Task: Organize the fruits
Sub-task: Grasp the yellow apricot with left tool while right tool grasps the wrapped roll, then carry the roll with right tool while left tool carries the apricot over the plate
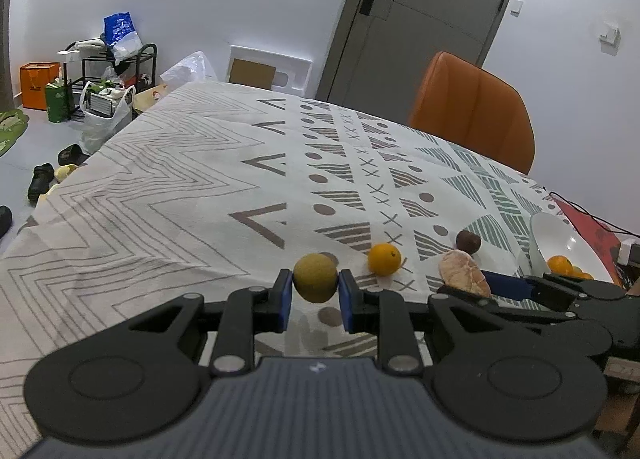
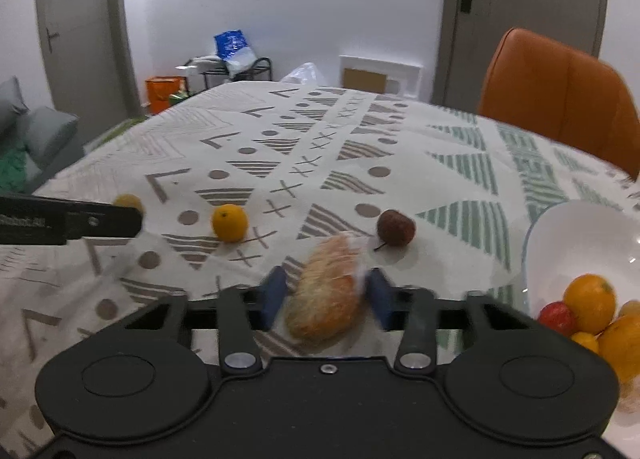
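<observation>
Left gripper (image 1: 315,297) is clamped on a yellow-green round fruit (image 1: 315,277), raised off the patterned tablecloth (image 1: 160,187). Right gripper (image 2: 326,299) brackets a mottled oblong fruit (image 2: 326,301); contact cannot be told through blur. An orange (image 2: 229,222) lies at 10 o'clock, a brown fruit (image 2: 396,227) at 1 o'clock, the white bowl (image 2: 560,235) at 3 o'clock.

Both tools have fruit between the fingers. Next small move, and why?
Probably carry the right tool sideways to the white bowl and release there. Its wrapped fruit sits between the fingers, and the bowl, already holding oranges, lies just to its right. The left tool grips a yellow-green fruit farther off.
</observation>
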`<action>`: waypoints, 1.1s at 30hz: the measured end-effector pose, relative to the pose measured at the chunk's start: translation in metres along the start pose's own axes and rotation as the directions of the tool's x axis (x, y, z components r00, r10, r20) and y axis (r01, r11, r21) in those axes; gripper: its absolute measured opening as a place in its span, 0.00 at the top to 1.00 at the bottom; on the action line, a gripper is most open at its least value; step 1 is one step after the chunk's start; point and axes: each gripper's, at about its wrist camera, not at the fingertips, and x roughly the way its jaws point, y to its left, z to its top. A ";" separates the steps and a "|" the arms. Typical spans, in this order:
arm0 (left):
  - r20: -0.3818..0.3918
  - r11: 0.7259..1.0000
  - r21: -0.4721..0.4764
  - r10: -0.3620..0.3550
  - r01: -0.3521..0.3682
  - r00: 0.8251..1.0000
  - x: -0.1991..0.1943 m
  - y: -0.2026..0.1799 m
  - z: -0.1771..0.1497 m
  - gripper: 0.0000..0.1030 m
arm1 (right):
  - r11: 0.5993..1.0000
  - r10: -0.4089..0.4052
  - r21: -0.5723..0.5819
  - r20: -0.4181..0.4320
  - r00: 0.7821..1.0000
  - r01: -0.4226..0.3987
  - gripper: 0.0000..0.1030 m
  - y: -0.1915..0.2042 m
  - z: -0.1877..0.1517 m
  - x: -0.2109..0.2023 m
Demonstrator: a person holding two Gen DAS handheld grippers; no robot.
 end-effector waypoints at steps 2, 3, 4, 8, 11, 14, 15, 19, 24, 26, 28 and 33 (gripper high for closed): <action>0.001 1.000 -0.002 -0.001 0.001 1.000 -0.001 0.000 -0.001 0.78 | 1.000 0.014 0.006 0.001 1.000 -0.014 0.68 0.000 0.001 -0.001; 0.002 1.000 0.001 -0.002 0.002 1.000 -0.001 0.000 -0.001 0.78 | 1.000 0.013 -0.001 0.009 1.000 -0.013 0.68 0.002 0.001 -0.003; 0.003 1.000 0.004 -0.002 0.002 1.000 -0.002 0.000 -0.001 0.78 | 1.000 0.012 -0.004 0.020 1.000 -0.012 0.68 0.002 0.000 -0.006; 0.004 1.000 0.011 -0.005 0.005 1.000 -0.002 -0.004 0.000 0.78 | 1.000 0.017 0.024 0.045 0.999 -0.018 0.68 -0.002 0.000 -0.014; 0.006 1.000 0.022 -0.012 0.011 1.000 -0.001 -0.010 0.001 0.78 | 0.999 0.010 0.035 0.061 0.998 -0.012 0.68 -0.007 0.002 -0.021; 0.010 0.999 0.037 -0.022 0.022 1.000 -0.002 -0.019 0.003 0.78 | 0.999 0.000 0.045 0.078 0.997 -0.004 0.68 -0.013 0.003 -0.028; 0.012 0.999 0.042 -0.027 0.026 1.000 -0.001 -0.022 0.003 0.78 | 0.999 -0.004 0.049 0.084 0.996 0.000 0.68 -0.015 0.004 -0.030; 0.020 0.997 0.063 -0.046 0.045 0.999 -0.001 -0.035 0.007 0.78 | 0.998 -0.019 0.063 0.102 0.995 0.012 0.68 -0.024 0.004 -0.038; 0.027 0.994 0.088 -0.068 0.065 0.997 0.001 -0.051 0.010 0.78 | 0.996 -0.042 0.082 0.122 0.992 0.032 0.68 -0.034 0.004 -0.048; 0.029 0.992 0.100 -0.075 0.071 0.997 0.002 -0.057 0.011 0.78 | 0.995 -0.050 0.089 0.128 0.991 0.039 0.68 -0.039 0.003 -0.051; 0.031 0.991 0.107 -0.080 0.076 0.996 0.003 -0.063 0.013 0.78 | 0.994 -0.059 0.094 0.133 0.989 0.047 0.68 -0.043 0.003 -0.054; 0.036 0.987 0.130 -0.098 0.092 0.995 0.004 -0.077 0.016 0.78 | 0.991 -0.081 0.116 0.148 0.986 0.064 0.68 -0.053 0.001 -0.062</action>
